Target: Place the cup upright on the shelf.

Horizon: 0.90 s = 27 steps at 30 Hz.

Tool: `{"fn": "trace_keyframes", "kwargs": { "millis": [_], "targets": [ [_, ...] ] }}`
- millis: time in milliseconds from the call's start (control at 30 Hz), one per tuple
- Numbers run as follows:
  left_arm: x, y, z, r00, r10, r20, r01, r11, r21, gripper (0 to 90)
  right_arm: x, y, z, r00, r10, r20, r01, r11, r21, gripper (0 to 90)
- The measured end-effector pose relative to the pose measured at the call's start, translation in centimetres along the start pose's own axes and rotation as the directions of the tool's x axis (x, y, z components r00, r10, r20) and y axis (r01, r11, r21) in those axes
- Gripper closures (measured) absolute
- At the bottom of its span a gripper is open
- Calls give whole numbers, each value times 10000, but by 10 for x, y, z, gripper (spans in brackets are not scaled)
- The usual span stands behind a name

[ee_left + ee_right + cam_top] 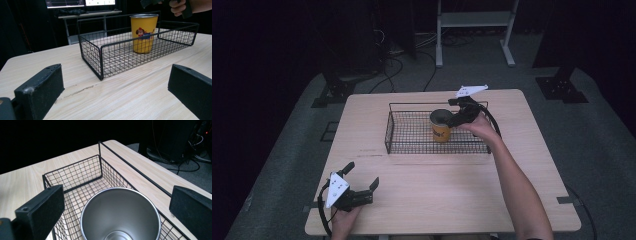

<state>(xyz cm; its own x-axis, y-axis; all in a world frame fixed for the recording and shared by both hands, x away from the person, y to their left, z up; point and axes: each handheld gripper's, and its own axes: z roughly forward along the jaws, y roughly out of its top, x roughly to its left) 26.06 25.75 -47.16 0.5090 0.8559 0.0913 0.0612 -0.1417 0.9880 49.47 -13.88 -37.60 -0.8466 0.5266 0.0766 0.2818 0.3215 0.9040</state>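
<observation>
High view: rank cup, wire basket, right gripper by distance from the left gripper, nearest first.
From the left gripper, at the table's near left:
1. Wire basket: its near-left corner is closest.
2. Cup: upright inside the basket, right of middle.
3. Right gripper: just beyond the cup, above its rim.

A white shelf frame stands on grey floor behind the table, with black cables nearby.
</observation>
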Motion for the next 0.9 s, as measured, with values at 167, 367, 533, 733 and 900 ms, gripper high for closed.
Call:
{"fn": "trace_keyframes", "kwargs": {
  "millis": [167,367,533,733,900],
  "targets": [
    [0,0,0,10000,-2,-11,2,10000,4,0,0,0,-7,10000,46,-13,-46,10000,2,0],
    [0,0,0,10000,3,-5,-3,10000,10,0,-1,-4,-17,10000,42,42,-42,10000,-72,0],
    [0,0,0,10000,6,-7,-6,10000,14,0,0,-7,-22,10000,96,18,-96,9999,-84,0],
    [0,0,0,10000,9,-9,-9,10000,17,0,1,-7,-29,9999,93,-39,-93,9999,-75,0],
    [0,0,0,10000,15,-16,-15,10000,24,0,3,-7,-33,9998,90,-156,-91,10000,-20,0]
  ]
}}
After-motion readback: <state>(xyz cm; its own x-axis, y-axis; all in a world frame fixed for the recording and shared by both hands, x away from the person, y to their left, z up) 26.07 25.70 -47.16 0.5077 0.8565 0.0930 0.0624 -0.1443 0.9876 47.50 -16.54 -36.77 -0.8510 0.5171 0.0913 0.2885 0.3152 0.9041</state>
